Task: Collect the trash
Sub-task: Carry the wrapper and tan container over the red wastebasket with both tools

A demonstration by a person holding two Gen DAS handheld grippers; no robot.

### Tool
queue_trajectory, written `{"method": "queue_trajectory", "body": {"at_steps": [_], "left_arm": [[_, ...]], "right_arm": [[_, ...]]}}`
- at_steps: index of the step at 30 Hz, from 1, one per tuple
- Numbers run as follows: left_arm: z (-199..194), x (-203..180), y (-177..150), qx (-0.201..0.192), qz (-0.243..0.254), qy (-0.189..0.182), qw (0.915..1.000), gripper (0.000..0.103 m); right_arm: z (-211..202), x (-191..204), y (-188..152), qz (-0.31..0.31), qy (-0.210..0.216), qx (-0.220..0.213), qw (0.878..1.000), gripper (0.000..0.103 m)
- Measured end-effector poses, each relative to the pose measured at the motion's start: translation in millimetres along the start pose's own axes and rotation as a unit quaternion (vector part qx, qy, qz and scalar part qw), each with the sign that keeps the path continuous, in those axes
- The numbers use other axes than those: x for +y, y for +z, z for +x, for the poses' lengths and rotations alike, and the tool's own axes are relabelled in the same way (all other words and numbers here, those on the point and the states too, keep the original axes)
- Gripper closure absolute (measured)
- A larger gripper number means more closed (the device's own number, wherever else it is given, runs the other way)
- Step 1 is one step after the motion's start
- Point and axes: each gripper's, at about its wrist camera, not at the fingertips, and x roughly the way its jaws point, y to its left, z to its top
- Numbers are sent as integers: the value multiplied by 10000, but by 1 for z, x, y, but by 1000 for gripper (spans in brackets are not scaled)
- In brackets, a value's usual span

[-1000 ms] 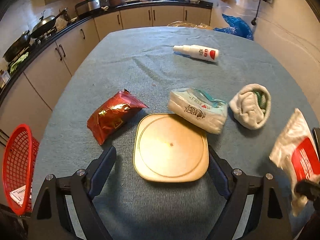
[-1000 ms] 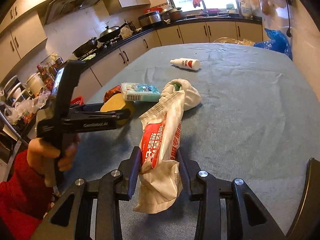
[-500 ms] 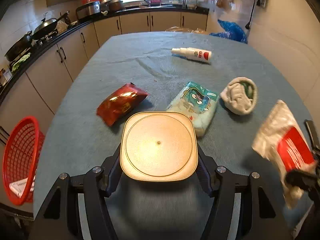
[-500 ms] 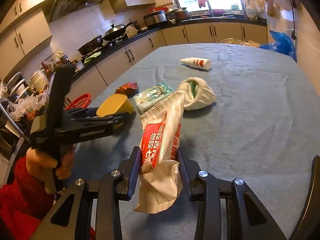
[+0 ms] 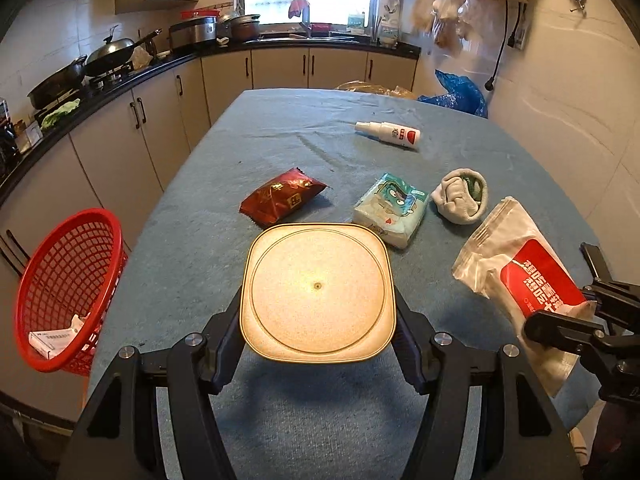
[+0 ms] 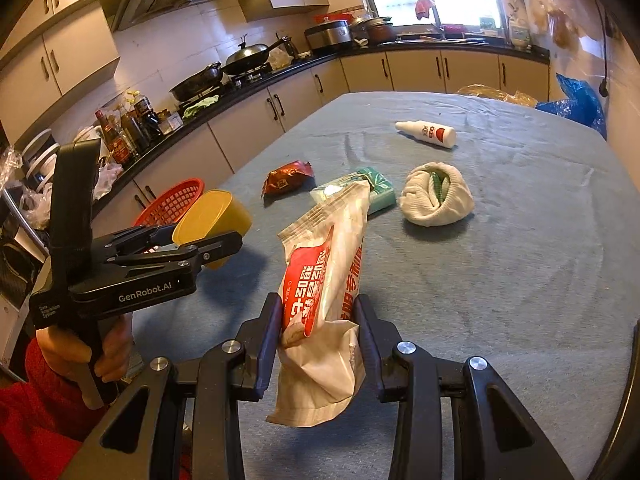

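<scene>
Wrapper (image 6: 320, 312), white with a red panel of print I cannot read, is clamped in the right gripper (image 6: 318, 320), long axis pointing away over the table (image 6: 520, 280). "GenRobot.AI" marks the left gripper (image 5: 318, 344), which grips a yellow tub (image 5: 317, 291), base facing the camera. Beyond lie a red packet (image 5: 282, 197), tissues (image 5: 390, 210), a sock (image 5: 460, 195) and a bottle (image 5: 390, 133). A red basket (image 5: 68, 288) stands left.

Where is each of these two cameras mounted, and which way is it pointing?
Left wrist: behind the left tongs, looking down the blue-clothed table; they grip a square yellow plastic container.
Right wrist: behind the right tongs, facing the table; they pinch a white-and-red plastic packet; a hand shows.
Shared: red mesh basket, white spray bottle.
</scene>
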Motion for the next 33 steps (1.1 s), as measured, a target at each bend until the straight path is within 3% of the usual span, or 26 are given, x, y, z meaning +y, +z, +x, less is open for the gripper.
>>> {"method": "queue_trajectory", "body": {"at_steps": [24, 33], "left_arm": [[-15, 33, -2, -240, -338, 80, 9991, 39], [-37, 68, -1, -528, -588, 149, 9968, 39]], "right_arm": [[20, 31, 17, -188, -20, 164, 9997, 63], [36, 59, 33, -249, 89, 285, 9992, 63]]}}
